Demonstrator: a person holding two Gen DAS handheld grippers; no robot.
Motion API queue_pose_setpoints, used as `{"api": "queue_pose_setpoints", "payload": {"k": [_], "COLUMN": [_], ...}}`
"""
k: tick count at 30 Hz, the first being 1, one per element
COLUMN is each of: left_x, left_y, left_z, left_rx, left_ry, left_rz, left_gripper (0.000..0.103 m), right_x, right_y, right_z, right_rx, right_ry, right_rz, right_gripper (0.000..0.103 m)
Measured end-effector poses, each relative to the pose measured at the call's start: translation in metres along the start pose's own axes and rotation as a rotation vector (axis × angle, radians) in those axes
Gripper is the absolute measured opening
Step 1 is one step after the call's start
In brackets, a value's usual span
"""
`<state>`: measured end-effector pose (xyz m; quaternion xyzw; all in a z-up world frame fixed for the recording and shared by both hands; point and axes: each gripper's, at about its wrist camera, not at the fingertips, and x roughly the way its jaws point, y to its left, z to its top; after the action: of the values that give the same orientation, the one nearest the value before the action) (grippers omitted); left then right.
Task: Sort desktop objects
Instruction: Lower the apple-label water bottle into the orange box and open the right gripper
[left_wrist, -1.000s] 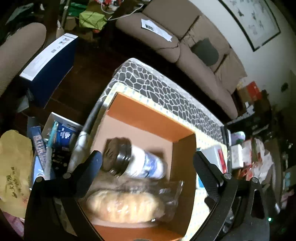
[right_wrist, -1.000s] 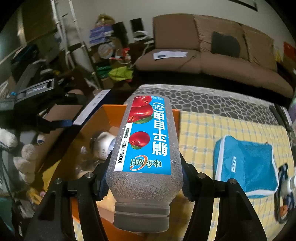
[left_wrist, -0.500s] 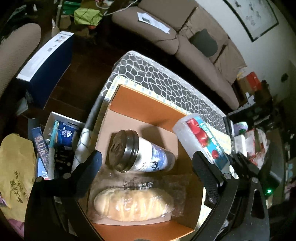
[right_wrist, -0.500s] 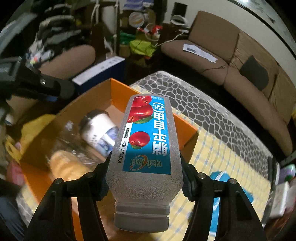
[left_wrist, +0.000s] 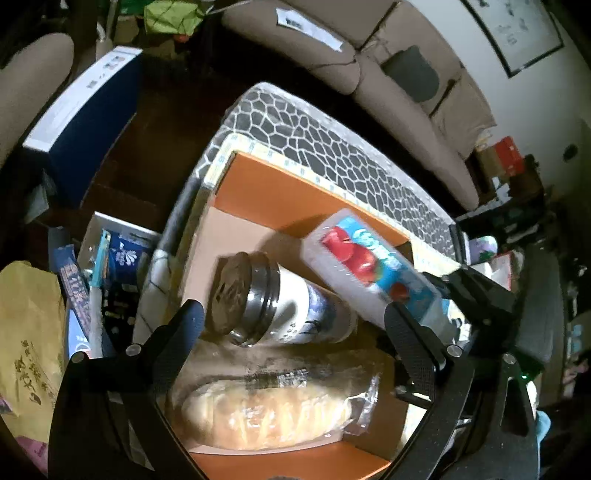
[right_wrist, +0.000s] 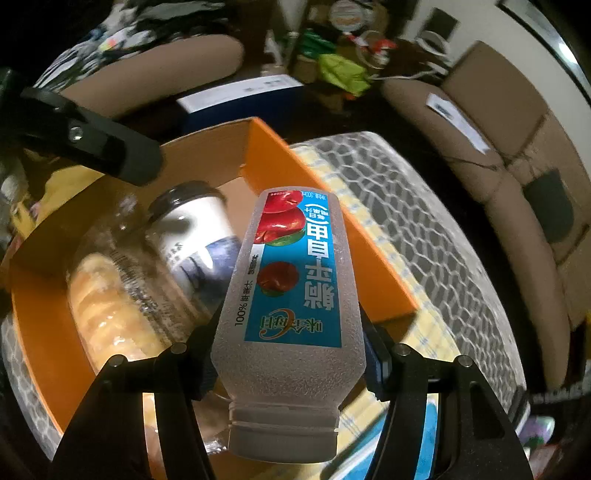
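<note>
My right gripper (right_wrist: 288, 354) is shut on a frosted apple juice bottle (right_wrist: 291, 295) with a blue label, held over the orange box (right_wrist: 325, 229). The bottle (left_wrist: 373, 269) and right gripper (left_wrist: 476, 295) also show in the left wrist view, over the box's right side. In the box (left_wrist: 291, 199) lie a white tumbler with a dark lid (left_wrist: 273, 299) and a wrapped bread loaf (left_wrist: 273, 413). My left gripper (left_wrist: 295, 325) is open and empty, above the box's near side. One of its fingers (right_wrist: 92, 147) shows in the right wrist view.
The box sits on a table with a yellow checked cloth (right_wrist: 406, 295) and a grey pebble-pattern mat (left_wrist: 325, 136). A brown sofa (right_wrist: 517, 177) stands beyond. A blue box (left_wrist: 85, 122) and clutter (left_wrist: 92, 277) lie left of the table.
My right gripper has carried the juice bottle leftward and lower, over the orange box beside the tumbler. The left gripper has stayed open and shifted slightly.
</note>
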<state>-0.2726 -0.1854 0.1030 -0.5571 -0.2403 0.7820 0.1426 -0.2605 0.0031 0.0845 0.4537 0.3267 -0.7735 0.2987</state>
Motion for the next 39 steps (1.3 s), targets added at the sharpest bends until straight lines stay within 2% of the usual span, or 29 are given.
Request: {"api": "queue_pose_setpoints", "payload": {"k": [3,8,13,16,20,31,39], "left_x": [0.000,0.001,0.009,0.013,0.015,0.013,0.000], "left_y": [-0.001,0.000,0.001,-0.001,-0.002,-0.001,-0.008], "left_z": [0.001,0.002,0.000,-0.001,-0.003,-0.007,-0.019], "left_rx": [0.000,-0.004,0.000,0.005,0.010,0.005,0.031], "left_ry": [0.003,0.005,0.026,0.032,0.034,0.036,0.028], "left_rz": [-0.010,-0.026,-0.031,-0.033,-0.025,-0.009,0.033], "left_gripper": [0.098,0.098,0.098,0.098,0.098,0.098,0.098], "right_x": [0.013,0.022,0.032,0.039,0.040,0.029,0.004], "right_y": [0.006,0.004,0.002,0.004,-0.003,-0.019,-0.016], "right_z": [0.001,0.005,0.010,0.009,0.005,0.001,-0.009], "right_rx": [-0.061,-0.119,-0.170,-0.207,-0.192,-0.112,-0.016], "right_ry": [0.034,0.036,0.056,0.064,0.063,0.047,0.011], "right_rz": [-0.002,0.016,0.001,-0.037,-0.071,-0.138,-0.120], "right_gripper": [0.063,0.063,0.062,0.065,0.071,0.072,0.074]}}
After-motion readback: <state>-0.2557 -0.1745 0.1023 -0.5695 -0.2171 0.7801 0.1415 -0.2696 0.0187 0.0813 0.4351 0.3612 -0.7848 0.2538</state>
